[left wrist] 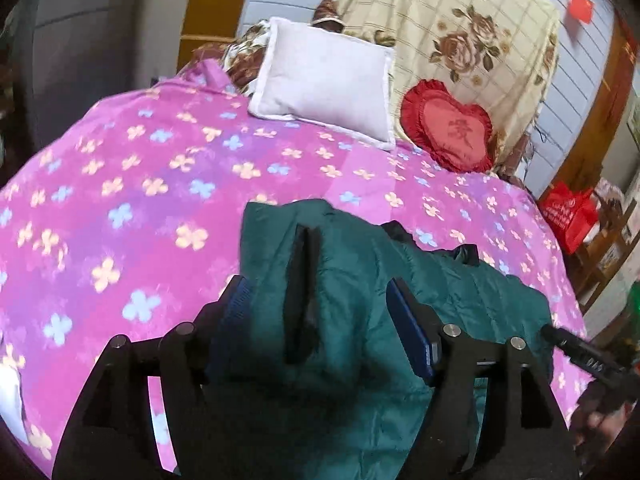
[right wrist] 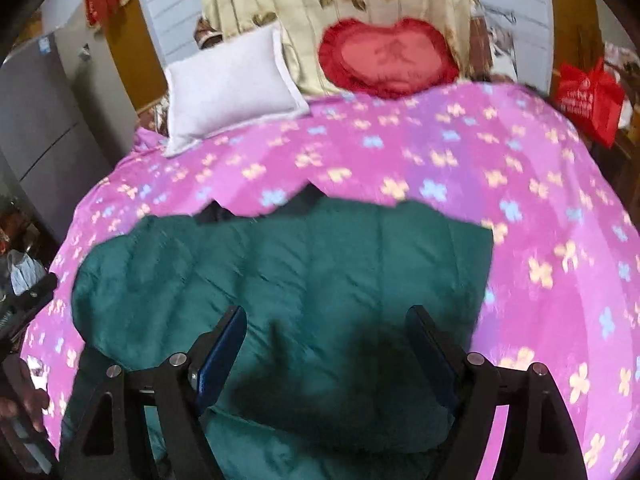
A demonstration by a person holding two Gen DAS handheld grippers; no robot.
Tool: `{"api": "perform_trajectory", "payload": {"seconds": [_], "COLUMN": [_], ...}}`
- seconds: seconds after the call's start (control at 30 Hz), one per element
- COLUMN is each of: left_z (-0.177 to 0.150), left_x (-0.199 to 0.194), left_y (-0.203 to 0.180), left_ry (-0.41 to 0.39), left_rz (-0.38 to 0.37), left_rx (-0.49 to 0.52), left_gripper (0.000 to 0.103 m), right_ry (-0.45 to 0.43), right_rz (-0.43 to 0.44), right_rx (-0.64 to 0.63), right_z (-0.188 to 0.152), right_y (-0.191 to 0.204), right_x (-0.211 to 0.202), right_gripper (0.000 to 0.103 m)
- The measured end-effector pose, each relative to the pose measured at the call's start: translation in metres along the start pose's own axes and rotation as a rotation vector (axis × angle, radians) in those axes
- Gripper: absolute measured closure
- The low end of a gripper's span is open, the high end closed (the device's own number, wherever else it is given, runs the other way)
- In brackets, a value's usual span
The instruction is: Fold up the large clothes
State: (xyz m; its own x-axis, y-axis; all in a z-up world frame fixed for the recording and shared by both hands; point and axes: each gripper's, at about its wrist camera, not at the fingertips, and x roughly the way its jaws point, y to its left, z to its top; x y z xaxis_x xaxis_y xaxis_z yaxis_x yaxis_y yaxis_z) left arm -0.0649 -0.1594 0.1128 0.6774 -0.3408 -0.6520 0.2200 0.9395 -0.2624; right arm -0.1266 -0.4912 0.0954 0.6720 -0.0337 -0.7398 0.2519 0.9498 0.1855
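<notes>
Two pairs of hand-held tongs hang over a green padded jacket spread on a bed. The left tongs [left wrist: 318, 312] stand released, blue pads apart, with the jacket [left wrist: 360, 300] bunched up between and below them but not pinched by either pad. A dark strip along the jacket's edge [left wrist: 302, 292] rises in the gap between the pads. The right tongs [right wrist: 326, 344] are likewise released, both pads well apart above the flat middle of the jacket [right wrist: 304, 264], gripping nothing.

In the right wrist view the jacket lies in a broad, roughly square shape on the near half of the pink flowered bedcover [right wrist: 500, 168], its black lining [right wrist: 308, 194] peeping out along the far edge. A hand [right wrist: 24, 404] shows at the lower left of that view, next to the jacket's left side.

Farther up the bed, well clear of the jacket, a white pillow [left wrist: 324, 92] and a red heart-shaped cushion [left wrist: 450, 128] lean side by side at the head, against a cream blanket with brown roses [left wrist: 460, 32]. A red bag [left wrist: 570, 216] sits off the bed's right side. A grey cabinet [right wrist: 44, 120] stands to the left. Nothing lies on the bedcover between the jacket and the pillows.
</notes>
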Motion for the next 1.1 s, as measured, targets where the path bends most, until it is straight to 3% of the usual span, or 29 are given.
{"api": "perform_trajectory", "payload": {"seconds": [0.13,0.23,0.3,0.4,0.53,0.7,0.87,1.0,1.1], "left_z": [-0.007,-0.016,-0.019,-0.017,-0.017,-0.020,-0.021,-0.023,-0.024], "left_x": [0.038,0.074,0.085,0.096,0.100,0.099,0.098,0.097,0.098], "left_y": [-0.023,-0.033,-0.035,-0.036,-0.034,-0.036,-0.036,-0.036,-0.036], "left_ry": [0.096,0.172,0.185,0.200,0.213,0.192,0.189,0.173,0.169], "left_rz": [0.045,0.116,0.125,0.129,0.122,0.124,0.125,0.125,0.125], "left_rx": [0.093,0.162,0.177,0.180,0.171,0.174,0.170,0.180,0.178], "left_gripper": [0.032,0.032,0.030,0.027,0.027,0.026,0.025,0.024,0.023], "right_ry": [0.035,0.067,0.081,0.076,0.079,-0.008,0.075,0.100,0.031], "right_rz": [0.010,-0.061,-0.105,-0.104,-0.090,-0.032,-0.124,-0.062,-0.053], "right_rx": [-0.058,-0.116,-0.125,-0.098,-0.064,-0.093,-0.196,-0.178,-0.137], "right_z": [0.005,-0.001,-0.004,-0.005,-0.001,-0.011,-0.044,-0.039,-0.030], "right_y": [0.031,0.045,0.044,0.034,0.033,0.058,0.078,0.069,0.049], "right_x": [0.024,0.055,0.072,0.086,0.071,0.025,0.061,0.050,0.023], "right_gripper": [0.023,0.023,0.021,0.016,0.016,0.016,0.015,0.015,0.015]}}
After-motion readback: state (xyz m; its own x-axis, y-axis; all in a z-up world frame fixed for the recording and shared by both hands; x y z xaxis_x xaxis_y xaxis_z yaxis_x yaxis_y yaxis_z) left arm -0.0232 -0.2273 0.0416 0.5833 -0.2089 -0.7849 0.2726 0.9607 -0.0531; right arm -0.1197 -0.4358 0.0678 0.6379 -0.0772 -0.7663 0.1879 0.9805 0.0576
